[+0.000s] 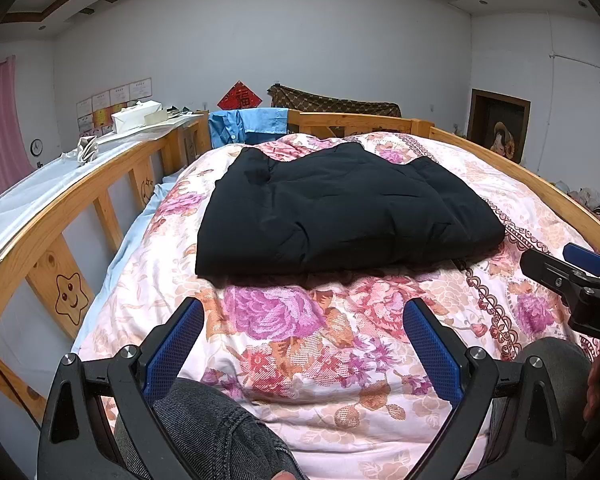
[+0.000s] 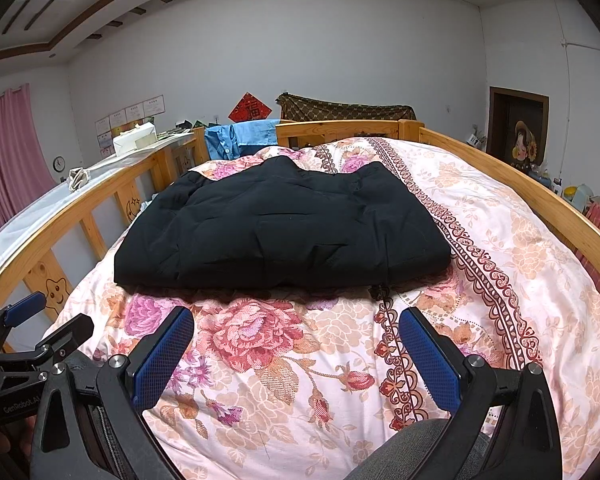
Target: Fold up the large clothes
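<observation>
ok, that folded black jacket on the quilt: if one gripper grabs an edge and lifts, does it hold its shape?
Probably not. The black jacket looks puffy and soft, with rumpled layers, so a one-edge lift would likely let it sag and unfold. Its padded bulk suggests it is light for its size. Pushed, it may drag the floral quilt beneath rather than slide cleanly.

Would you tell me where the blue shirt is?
The blue shirt hangs over the bed's far wooden rail, left of centre, just beyond the black jacket.

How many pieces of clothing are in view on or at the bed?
2. A folded black jacket lies on the floral quilt; a blue shirt hangs over the far wooden rail. Others may be hidden.
</observation>
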{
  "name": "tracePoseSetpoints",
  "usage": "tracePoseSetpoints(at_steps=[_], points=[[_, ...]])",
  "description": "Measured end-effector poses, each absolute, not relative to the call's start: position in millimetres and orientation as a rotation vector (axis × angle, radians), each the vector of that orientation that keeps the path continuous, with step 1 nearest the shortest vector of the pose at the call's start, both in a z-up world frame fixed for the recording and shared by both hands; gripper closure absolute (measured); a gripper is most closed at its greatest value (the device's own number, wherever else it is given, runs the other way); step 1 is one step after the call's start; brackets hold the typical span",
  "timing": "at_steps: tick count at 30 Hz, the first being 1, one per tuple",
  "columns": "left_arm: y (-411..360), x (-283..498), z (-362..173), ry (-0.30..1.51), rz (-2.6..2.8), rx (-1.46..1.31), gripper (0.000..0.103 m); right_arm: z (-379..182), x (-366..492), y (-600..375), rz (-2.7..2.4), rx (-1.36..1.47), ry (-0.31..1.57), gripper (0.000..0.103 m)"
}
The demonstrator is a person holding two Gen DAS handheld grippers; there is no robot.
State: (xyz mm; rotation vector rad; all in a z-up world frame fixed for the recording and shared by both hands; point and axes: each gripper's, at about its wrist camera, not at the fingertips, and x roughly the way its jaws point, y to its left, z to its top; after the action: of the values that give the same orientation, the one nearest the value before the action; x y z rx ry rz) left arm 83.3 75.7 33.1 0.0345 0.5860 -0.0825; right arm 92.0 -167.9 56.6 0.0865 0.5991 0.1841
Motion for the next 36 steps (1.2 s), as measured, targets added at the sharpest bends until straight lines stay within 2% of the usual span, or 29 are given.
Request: tracePoseSetpoints(at_steps=[36], points=[[78.6, 83.1, 32.6, 0.588, -0.088, 0.034, 0.005, 56.5, 92.2, -168.9, 0.185, 0.086, 0.599, 0.0]])
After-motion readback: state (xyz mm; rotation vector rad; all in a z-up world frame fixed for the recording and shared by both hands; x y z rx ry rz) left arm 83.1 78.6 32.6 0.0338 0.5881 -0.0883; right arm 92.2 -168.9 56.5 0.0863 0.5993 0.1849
